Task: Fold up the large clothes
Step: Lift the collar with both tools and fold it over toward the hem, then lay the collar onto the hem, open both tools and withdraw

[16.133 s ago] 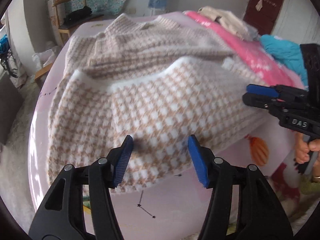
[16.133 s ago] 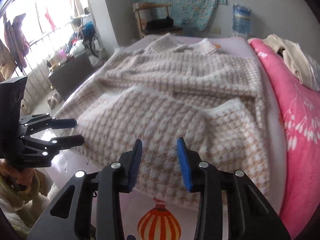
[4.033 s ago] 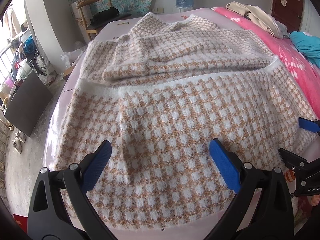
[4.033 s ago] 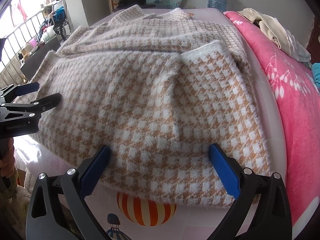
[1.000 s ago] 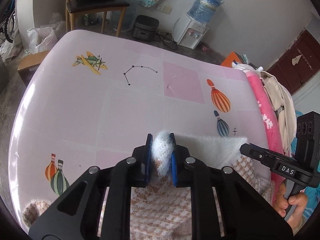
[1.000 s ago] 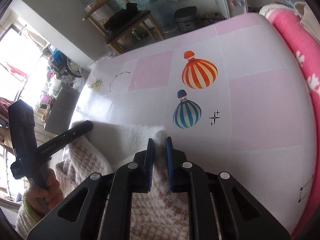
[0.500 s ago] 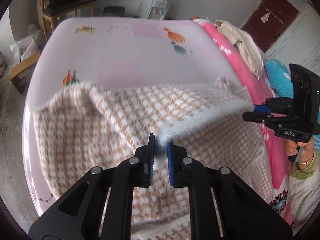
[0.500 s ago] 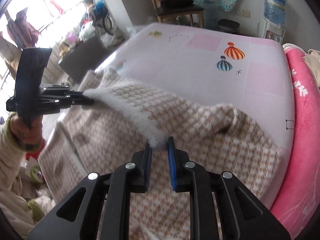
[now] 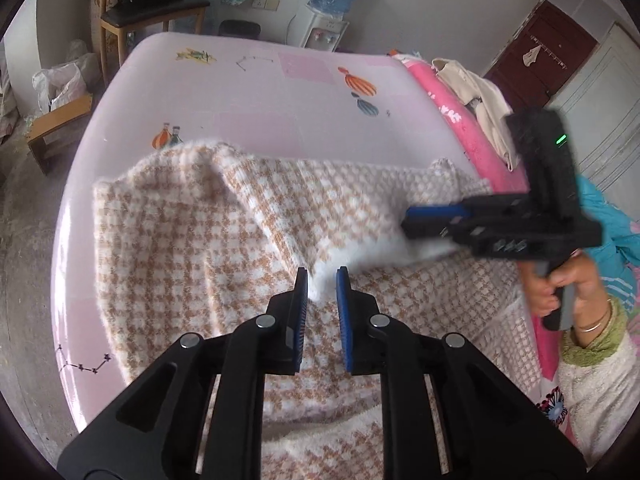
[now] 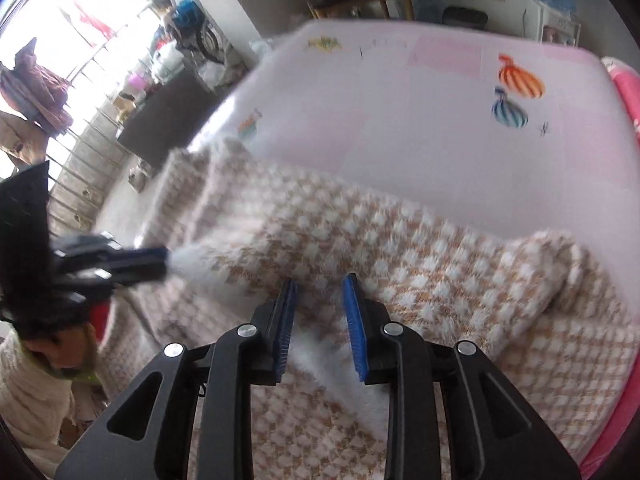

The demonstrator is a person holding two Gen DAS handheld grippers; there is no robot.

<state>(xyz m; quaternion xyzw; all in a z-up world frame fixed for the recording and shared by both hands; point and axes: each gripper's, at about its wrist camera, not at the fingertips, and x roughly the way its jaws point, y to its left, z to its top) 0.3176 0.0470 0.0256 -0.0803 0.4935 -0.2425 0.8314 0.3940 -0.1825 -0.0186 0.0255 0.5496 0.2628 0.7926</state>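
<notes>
A beige-and-white houndstooth sweater (image 9: 200,240) lies doubled over on the pink bed sheet (image 9: 240,112). Its white hem runs between my two grippers. My left gripper (image 9: 322,280) has the hem filling the gap between its blue pads; its jaws are opening slightly. In the right wrist view the left gripper (image 10: 164,264) shows at the left with the hem trailing from its tip. My right gripper (image 10: 320,300) is opening: its pads stand apart, and the sweater (image 10: 400,248) hem lies loose between and below them. The right gripper (image 9: 408,222) hovers just over the fold's right end.
A pink blanket (image 9: 460,120) with beige clothes (image 9: 480,96) borders the sheet on the right, and a teal garment (image 9: 608,216) lies behind the person's hand. A wooden chair (image 9: 152,4) and a water dispenser (image 9: 328,4) stand beyond the bed. Bare sheet (image 10: 440,140) stretches past the fold.
Both grippers have carried the white hem back over the sweater and lowered it, so a fold now lies across the body. The right gripper's jaws have parted; the left still pinches the hem.
</notes>
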